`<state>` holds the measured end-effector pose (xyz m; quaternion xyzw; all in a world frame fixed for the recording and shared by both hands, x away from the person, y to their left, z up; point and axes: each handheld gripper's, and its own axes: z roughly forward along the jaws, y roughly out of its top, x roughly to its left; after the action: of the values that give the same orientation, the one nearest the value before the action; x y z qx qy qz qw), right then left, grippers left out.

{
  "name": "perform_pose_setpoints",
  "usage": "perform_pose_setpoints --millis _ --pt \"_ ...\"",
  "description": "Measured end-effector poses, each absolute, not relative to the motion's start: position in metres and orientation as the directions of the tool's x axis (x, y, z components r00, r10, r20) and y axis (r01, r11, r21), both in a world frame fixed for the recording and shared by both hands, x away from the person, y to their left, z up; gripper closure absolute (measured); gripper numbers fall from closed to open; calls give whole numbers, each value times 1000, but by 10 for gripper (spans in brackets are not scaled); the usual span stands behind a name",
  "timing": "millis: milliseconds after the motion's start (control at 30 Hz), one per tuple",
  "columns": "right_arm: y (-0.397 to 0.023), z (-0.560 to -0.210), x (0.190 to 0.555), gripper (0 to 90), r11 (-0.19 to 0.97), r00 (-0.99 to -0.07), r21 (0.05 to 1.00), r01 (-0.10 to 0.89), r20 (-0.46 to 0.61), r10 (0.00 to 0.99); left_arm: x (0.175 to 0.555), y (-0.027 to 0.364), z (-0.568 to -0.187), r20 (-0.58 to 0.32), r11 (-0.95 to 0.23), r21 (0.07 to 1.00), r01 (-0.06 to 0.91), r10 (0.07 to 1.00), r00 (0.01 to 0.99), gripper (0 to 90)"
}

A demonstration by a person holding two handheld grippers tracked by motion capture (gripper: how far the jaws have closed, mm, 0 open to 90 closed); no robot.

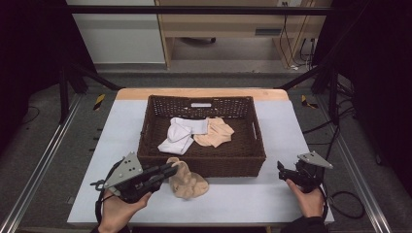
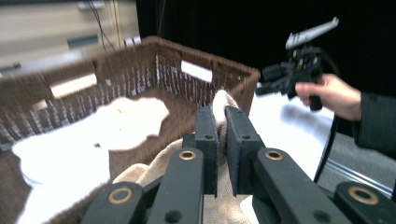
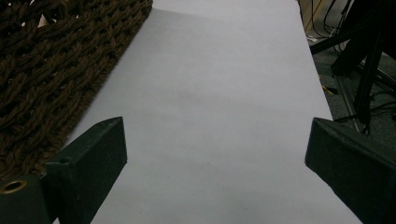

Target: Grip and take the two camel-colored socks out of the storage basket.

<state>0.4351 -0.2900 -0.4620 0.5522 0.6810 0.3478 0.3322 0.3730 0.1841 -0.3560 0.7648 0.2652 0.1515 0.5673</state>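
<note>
A: What are the jaws of the left gripper (image 1: 168,170) doing?

B: They pinch a fold of a crumpled beige cloth sock (image 1: 186,180); in the left gripper view the fabric (image 2: 219,135) is squeezed in the narrow gap between them.

A: And where does that sock lie?

B: On the white tabletop (image 1: 233,201), touching the front wall of the dark brown woven rectangular basket (image 1: 214,162), at about seven o'clock from the basket's centre.

A: The right gripper (image 1: 282,171)?

B: Its jaws stand wide apart with nothing between them, over bare tabletop at about four o'clock from the basket, just beside its front right corner. The right gripper view shows the basket's weave (image 3: 51,70) at the left edge.

A: Anything inside the basket?

B: A white cloth sock (image 1: 180,135) lies on its floor, and a second beige sock (image 1: 216,132) touches it at three o'clock.

A: And the hands?

B: The left hand (image 1: 119,211) and the right hand (image 1: 307,198) each grip a handle at six o'clock.
</note>
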Motion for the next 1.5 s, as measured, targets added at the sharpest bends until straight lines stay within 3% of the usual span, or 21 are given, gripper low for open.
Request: perform_pose_setpoints --millis 567,700,800,833,967,1500 --pt "-289 -464 436 59 159 -175 833 530 -76 982 399 147 -450 -100 -388 839 381 578 810 823" --pt "-289 -464 436 59 163 -178 831 532 -79 981 402 146 -455 -97 -380 848 370 574 813 731" --pt "-288 -465 437 59 165 -182 828 535 -78 980 401 150 -454 -92 -355 864 356 585 806 604" --pt "-288 -465 436 59 165 -182 828 535 -78 980 400 153 -453 -92 -344 870 353 589 803 525" --pt "-289 -464 436 59 159 -178 832 532 -73 981 398 168 -451 -97 -302 888 347 616 782 423" --pt "-290 -463 435 52 156 -177 835 528 -72 982 389 252 -454 -112 -211 885 415 770 628 253"
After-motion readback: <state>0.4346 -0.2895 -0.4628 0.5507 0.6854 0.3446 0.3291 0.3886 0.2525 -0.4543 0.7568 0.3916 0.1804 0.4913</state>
